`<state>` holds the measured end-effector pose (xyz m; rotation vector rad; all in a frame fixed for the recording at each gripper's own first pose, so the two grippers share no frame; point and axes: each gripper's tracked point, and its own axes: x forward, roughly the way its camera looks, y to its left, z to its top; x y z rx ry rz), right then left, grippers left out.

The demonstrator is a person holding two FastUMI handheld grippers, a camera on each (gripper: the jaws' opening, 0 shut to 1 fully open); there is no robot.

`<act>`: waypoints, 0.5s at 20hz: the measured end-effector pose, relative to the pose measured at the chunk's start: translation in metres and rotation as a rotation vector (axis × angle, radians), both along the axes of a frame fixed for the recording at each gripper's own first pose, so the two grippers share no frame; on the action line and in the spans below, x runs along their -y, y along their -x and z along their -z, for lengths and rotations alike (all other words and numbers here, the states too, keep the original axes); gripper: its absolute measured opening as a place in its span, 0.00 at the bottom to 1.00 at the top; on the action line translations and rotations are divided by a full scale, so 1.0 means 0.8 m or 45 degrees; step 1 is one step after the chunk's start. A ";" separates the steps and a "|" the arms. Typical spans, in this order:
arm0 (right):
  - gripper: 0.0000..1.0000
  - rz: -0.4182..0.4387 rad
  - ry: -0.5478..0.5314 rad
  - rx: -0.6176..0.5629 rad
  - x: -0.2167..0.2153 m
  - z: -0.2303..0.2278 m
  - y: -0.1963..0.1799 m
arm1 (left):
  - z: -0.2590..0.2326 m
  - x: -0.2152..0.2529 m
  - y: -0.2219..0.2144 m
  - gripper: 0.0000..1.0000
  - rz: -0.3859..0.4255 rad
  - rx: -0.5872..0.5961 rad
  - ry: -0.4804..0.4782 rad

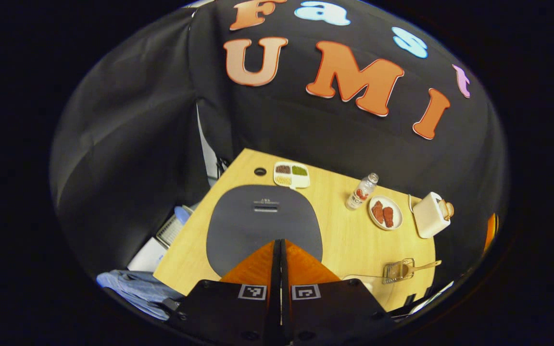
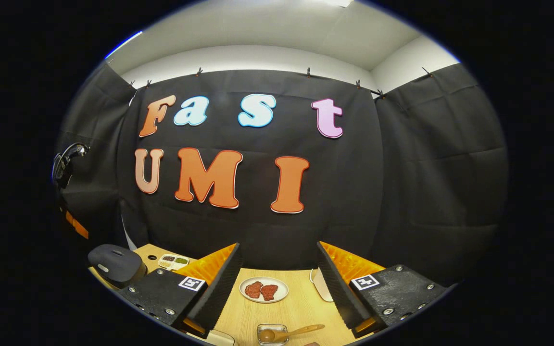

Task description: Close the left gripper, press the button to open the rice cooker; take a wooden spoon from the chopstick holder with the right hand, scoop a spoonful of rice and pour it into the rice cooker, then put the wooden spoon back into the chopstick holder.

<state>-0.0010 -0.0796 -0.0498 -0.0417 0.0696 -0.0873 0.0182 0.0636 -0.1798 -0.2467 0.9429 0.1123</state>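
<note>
- The left gripper [image 1: 281, 250] had its fingers pressed together with no gap and nothing between them, poised above the cooker [image 1: 263, 226]. That fits a poke at the lid's button [image 1: 265, 207], which lay just ahead of the tips.
- The cooker's lid was down, so the pot inside was hidden.
- The right gripper [image 2: 279, 283] was held high with its fingers spread wide and empty, probably waiting to go for the spoon [image 2: 290, 332].
- The spoon lay tilted in the holder [image 2: 272, 334], a small clear tub near the table's [image 1: 344, 240] front edge, bowl inside and handle sticking out over the rim, easy to pinch.
- A divided tray [image 1: 292, 174] behind the cooker held three sorts of grain or beans; which was the rice I could not tell.
- A plate [image 2: 263, 290] held two reddish pieces.
</note>
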 end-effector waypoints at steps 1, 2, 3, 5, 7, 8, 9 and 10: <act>0.95 0.003 0.001 -0.013 0.002 0.004 0.001 | 0.009 -0.003 0.001 0.05 -0.015 -0.063 0.020; 0.95 0.004 0.005 -0.026 0.004 0.010 0.001 | 0.017 -0.006 0.004 0.05 -0.025 -0.122 0.034; 0.97 0.008 0.011 -0.036 0.006 0.015 0.001 | 0.025 -0.008 0.007 0.05 -0.031 -0.190 0.062; 0.95 0.017 0.028 -0.054 0.010 0.022 0.001 | 0.036 -0.003 0.011 0.05 -0.028 -0.305 0.131; 0.95 0.027 0.041 -0.076 0.016 0.032 0.002 | 0.054 -0.003 0.021 0.04 -0.025 -0.423 0.169; 0.95 0.032 0.042 -0.085 0.019 0.036 0.000 | 0.061 -0.003 0.018 0.05 -0.022 -0.455 0.181; 0.95 0.037 0.040 -0.098 0.021 0.041 0.001 | 0.070 -0.006 0.020 0.05 -0.018 -0.501 0.187; 0.95 0.041 0.036 -0.110 0.023 0.046 0.000 | 0.076 -0.005 0.020 0.05 -0.012 -0.536 0.203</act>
